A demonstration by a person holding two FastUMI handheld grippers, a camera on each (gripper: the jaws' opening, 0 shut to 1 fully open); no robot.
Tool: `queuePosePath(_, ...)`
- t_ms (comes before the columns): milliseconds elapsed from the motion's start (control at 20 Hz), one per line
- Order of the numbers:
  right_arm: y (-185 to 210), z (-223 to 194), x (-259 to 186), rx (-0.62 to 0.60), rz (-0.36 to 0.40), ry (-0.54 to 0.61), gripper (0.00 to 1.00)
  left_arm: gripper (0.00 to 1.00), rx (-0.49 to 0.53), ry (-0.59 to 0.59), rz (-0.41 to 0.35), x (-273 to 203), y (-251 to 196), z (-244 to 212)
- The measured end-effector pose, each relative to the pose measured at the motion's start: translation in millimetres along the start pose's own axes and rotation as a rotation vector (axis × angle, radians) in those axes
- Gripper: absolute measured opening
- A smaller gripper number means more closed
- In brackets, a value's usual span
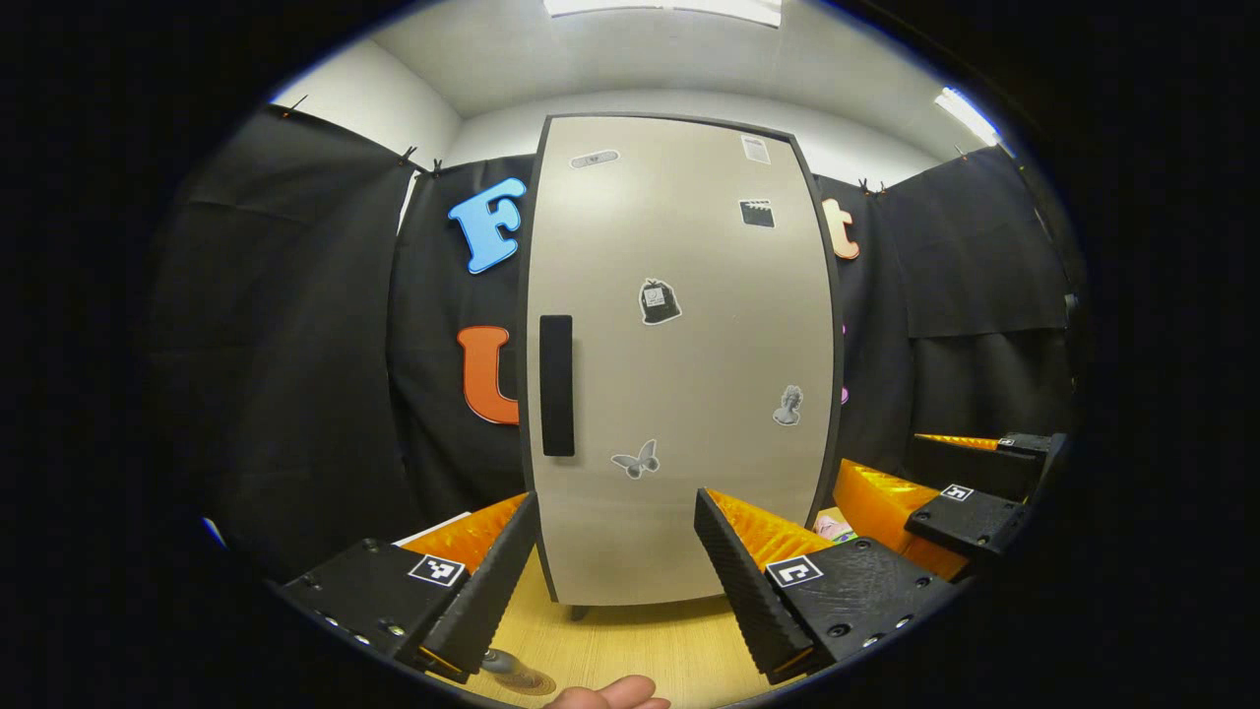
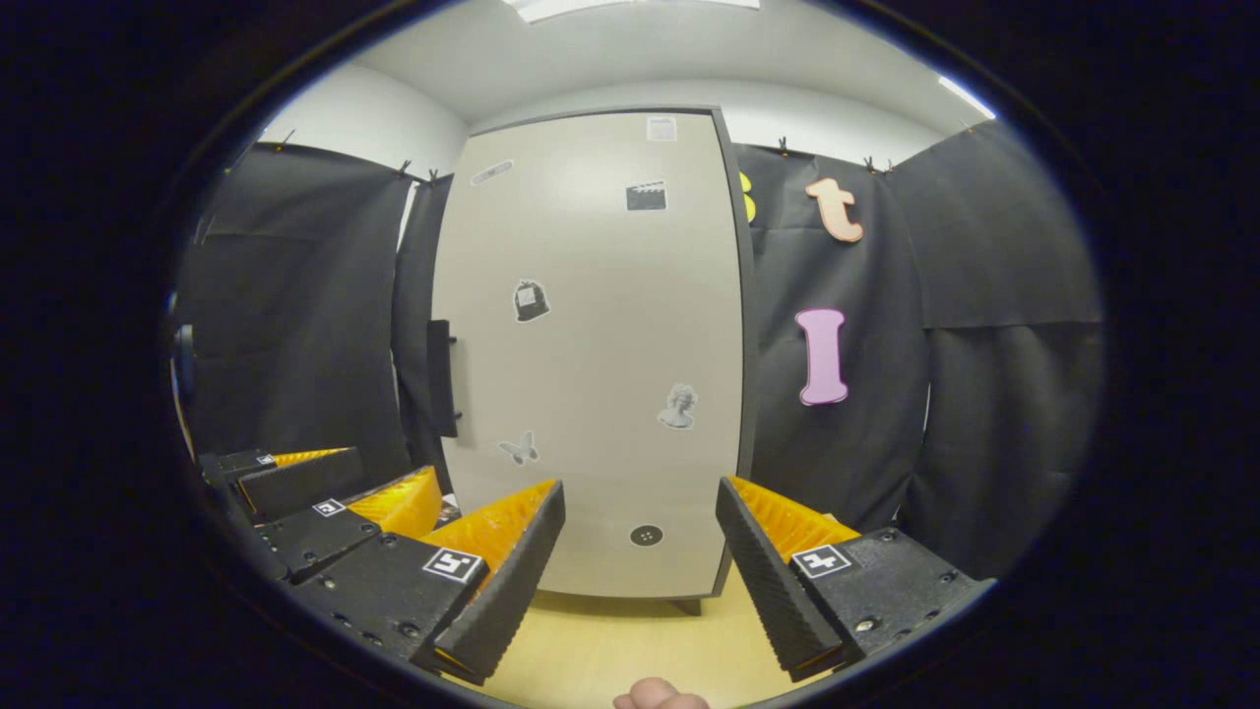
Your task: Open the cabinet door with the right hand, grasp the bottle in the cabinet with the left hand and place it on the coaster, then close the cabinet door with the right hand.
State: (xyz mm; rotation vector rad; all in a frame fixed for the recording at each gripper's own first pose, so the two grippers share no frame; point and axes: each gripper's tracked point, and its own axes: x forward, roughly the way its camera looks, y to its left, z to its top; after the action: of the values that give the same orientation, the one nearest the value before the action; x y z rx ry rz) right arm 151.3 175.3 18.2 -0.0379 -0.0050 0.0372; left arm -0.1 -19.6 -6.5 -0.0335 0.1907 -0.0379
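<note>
Door (image 1: 679, 364) shut at frame centre; both grippers, left (image 1: 615, 571) and right (image 2: 640, 561), gape empty: fits start or finish.

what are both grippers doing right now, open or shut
Left gripper: open, holding nothing, facing the shut cabinet door.
Right gripper: open, holding nothing.

We see bright, even light from ceiling panels (image 1: 664, 8), a soft sheen on the cabinet door (image 1: 679, 364), and sharp focus with fisheye bending at edges.
</note>
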Motion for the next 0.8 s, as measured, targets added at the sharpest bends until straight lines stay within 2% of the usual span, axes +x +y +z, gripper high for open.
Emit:
queuePosePath(100, 0, -1, -2, -0.002, 0.004, 0.002, 0.95, 0.95, -0.004, 0.000, -0.005, -1, -1, 0)
queuePosePath(150, 0, 0, -2, -0.004, 0.003, 0.001, 0.99, 0.95, -0.003, -0.001, 0.002, -2, 2, 0)
queuePosePath(200, 0, -2, -2, -0.008, 0.003, 0.003, 0.95, 0.95, -0.004, 0.000, 0.002, -2, 2, 0)
queuePosePath(250, 0, -3, -2, -0.011, 0.004, 0.006, 0.95, 0.95, -0.007, 0.002, 0.001, -2, 2, -2)
queuePosePath(300, 1, -3, -2, -0.009, 0.008, 0.007, 0.99, 0.95, -0.009, 0.004, 0.004, -3, 3, -2)
queuePosePath(350, 2, -3, -2, -0.008, 0.010, 0.009, 0.99, 0.95, -0.013, 0.008, 0.005, -3, 5, -3)
queuePosePath(400, 2, -3, -2, -0.008, 0.008, 0.010, 0.95, 0.95, -0.016, 0.011, 0.005, -3, 6, -3)
queuePosePath(450, 2, -2, -3, -0.007, 0.008, 0.009, 0.99, 0.95, -0.019, 0.011, 0.007, -3, 8, -2)
queuePosePath(500, 3, -2, -3, -0.007, 0.008, 0.007, 0.99, 0.95, -0.023, 0.010, 0.008, -3, 9, -2)
queuePosePath(550, 4, 0, -4, -0.003, 0.013, 0.002, 0.95, 0.95, -0.027, 0.009, 0.006, -2, 9, -1)
queuePosePath(600, 7, 1, -4, 0.002, 0.019, -0.004, 0.99, 0.95, -0.030, 0.009, 0.006, -2, 11, 0)
queuePosePath(650, 9, 3, -5, -0.002, 0.021, -0.007, 0.99, 0.95, -0.030, 0.008, 0.008, -2, 12, 0)
queuePosePath(700, 10, 4, -5, -0.009, 0.022, -0.010, 0.95, 0.95, -0.028, 0.007, 0.012, -2, 14, 0)
queuePosePath(750, 13, 5, -5, -0.016, 0.027, -0.012, 0.99, 0.95, -0.026, 0.006, 0.013, -1, 15, 0)
queuePosePath(800, 17, 6, -7, -0.017, 0.036, -0.016, 0.95, 0.95, -0.025, 0.005, 0.015, -2, 17, 0)
